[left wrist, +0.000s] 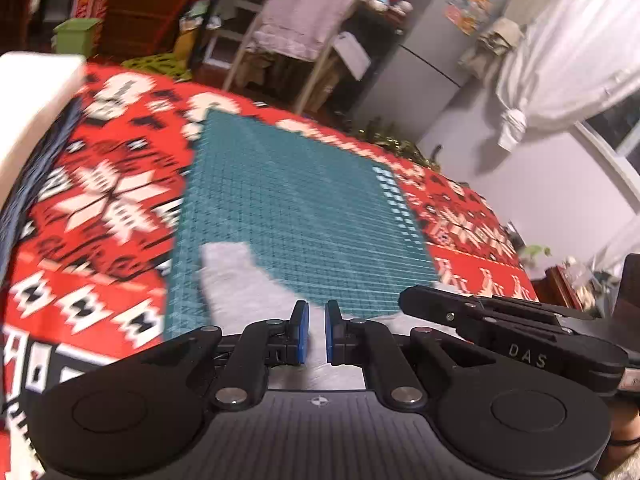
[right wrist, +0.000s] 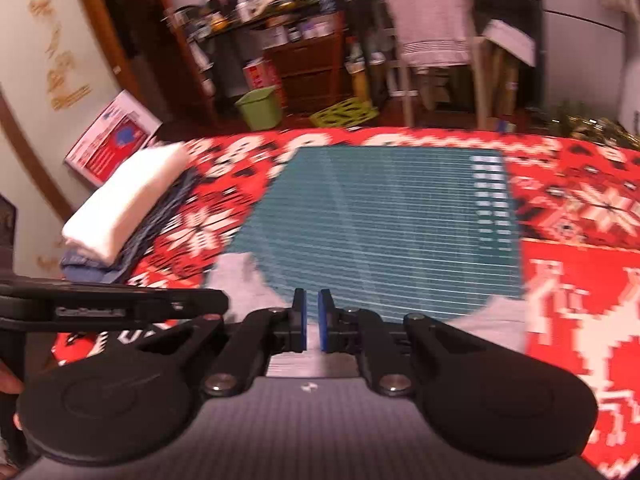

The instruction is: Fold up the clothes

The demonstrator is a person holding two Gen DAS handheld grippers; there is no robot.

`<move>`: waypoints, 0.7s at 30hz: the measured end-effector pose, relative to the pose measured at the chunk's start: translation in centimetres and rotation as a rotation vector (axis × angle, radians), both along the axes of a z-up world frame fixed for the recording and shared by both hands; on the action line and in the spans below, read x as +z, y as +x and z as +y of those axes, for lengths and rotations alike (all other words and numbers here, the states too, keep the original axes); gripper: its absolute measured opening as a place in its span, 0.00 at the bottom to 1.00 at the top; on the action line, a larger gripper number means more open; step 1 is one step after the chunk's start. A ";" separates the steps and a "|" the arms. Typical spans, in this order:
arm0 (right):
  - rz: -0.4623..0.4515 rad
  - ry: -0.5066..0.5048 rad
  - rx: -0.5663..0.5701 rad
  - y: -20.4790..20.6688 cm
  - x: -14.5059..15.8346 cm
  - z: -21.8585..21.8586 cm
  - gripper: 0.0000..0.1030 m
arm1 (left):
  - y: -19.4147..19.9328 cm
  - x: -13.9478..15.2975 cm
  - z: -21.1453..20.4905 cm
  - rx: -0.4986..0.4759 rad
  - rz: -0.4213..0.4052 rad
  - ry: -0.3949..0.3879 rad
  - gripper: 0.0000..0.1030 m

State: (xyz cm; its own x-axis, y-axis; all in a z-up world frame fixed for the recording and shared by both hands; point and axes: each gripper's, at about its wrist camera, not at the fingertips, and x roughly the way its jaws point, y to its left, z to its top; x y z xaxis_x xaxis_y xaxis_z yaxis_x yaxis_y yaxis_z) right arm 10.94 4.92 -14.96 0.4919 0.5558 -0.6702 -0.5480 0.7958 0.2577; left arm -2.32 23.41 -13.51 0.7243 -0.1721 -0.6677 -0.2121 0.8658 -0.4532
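Red patterned cloth covers the counter (right wrist: 580, 288) under a teal mat (right wrist: 380, 232). Both grippers, left gripper (left wrist: 317, 334) and right gripper (right wrist: 312, 320), pinch the grey garment (right wrist: 236, 284) at its near edge; uneven pulling could skew the fold.

Both fisheye cameras are sitting low behind their grippers, looking forward along the fingers across the teal mat (left wrist: 296, 216) on the red patterned cloth (left wrist: 100, 208). The left wrist view is tilting and facing toward the far right corner; the right wrist view is looking squarely ahead. Both are sharing the mat, the draped chair (right wrist: 434, 20) and the green bin (right wrist: 260, 106).
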 end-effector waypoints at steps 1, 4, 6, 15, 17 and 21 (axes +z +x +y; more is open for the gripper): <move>0.005 -0.007 0.020 -0.1 -0.2 1.0 0.08 | -0.3 -0.3 0.4 0.010 0.001 -0.003 0.06; 0.026 -0.022 0.062 0.0 -1.0 3.4 0.08 | -0.4 -1.0 1.2 0.028 -0.001 -0.020 0.06; 0.041 -0.029 0.082 0.3 -1.6 4.7 0.08 | -0.1 -1.4 1.7 0.038 0.000 -0.026 0.06; 0.089 -0.052 0.060 3.4 -3.7 7.3 0.07 | 2.3 -3.4 4.4 0.070 0.004 -0.056 0.04; 0.099 -0.049 0.048 4.3 -3.9 7.5 0.07 | 2.8 -3.5 4.8 0.071 -0.003 -0.067 0.03; 0.116 -0.031 0.026 5.6 -3.9 7.7 0.07 | 3.6 -3.1 5.5 0.090 -0.009 -0.071 0.04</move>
State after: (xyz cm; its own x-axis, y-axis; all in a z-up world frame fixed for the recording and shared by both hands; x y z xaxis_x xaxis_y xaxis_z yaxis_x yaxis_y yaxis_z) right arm 16.59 12.65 -18.82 0.3958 0.5458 -0.7385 -0.5366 0.7901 0.2964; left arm 1.24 28.94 -16.58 0.7449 -0.1523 -0.6495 -0.2836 0.8090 -0.5149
